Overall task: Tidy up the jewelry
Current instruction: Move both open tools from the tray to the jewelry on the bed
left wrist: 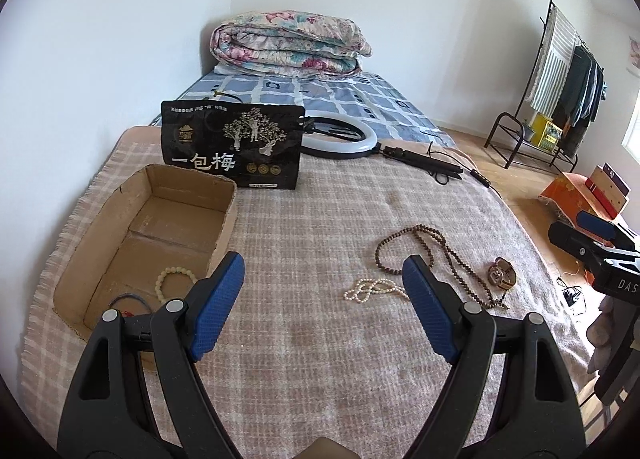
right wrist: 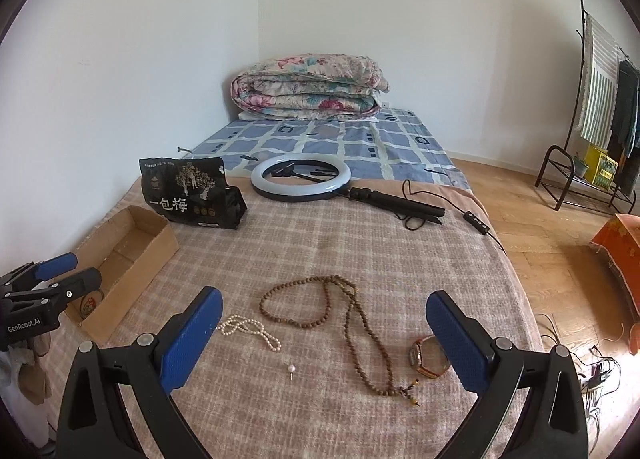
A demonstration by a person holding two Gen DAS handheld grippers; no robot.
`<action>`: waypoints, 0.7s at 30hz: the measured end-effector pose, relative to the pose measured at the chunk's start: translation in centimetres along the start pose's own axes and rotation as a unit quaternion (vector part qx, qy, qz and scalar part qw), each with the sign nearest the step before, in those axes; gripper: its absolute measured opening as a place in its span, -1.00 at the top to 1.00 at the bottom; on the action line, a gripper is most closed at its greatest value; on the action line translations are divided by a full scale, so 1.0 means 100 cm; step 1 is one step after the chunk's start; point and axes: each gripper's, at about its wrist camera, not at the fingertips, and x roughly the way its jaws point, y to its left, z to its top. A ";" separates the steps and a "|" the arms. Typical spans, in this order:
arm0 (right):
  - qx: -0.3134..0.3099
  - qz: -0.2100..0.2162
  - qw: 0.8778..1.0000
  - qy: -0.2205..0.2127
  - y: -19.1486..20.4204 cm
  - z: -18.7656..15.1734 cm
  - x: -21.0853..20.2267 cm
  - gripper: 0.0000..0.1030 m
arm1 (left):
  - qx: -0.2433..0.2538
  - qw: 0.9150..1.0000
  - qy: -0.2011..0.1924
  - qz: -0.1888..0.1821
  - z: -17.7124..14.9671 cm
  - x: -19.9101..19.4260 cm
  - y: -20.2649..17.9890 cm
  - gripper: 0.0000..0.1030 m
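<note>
I have both sets of jaws wide and empty. In the box [left wrist: 120,243] lie a pale bracelet [left wrist: 172,279] and a dark cord. Left on the bed [right wrist: 320,251]: pearls [right wrist: 248,329], brown beads [right wrist: 332,323], a watch [right wrist: 426,355], a small pin [right wrist: 291,370]. I'd judge the sorting under halfway.

large white characters "一包梅" are printed on the black snack pouch [left wrist: 232,147]. "genrobot.ai" is read on the left gripper [right wrist: 60,279] body in the right wrist view; "das" is seen on the right gripper [left wrist: 592,235].
</note>
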 end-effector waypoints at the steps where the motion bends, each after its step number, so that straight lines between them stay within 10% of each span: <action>1: 0.002 -0.002 1.000 0.001 -0.004 -0.002 -0.001 -0.99 | 0.004 1.000 0.000 -0.001 0.000 0.000 -0.005 -0.62; 21: 0.062 -0.050 0.997 0.024 -0.112 -0.052 0.008 -0.99 | 0.044 0.998 0.035 -0.009 -0.011 0.051 -0.057 -0.62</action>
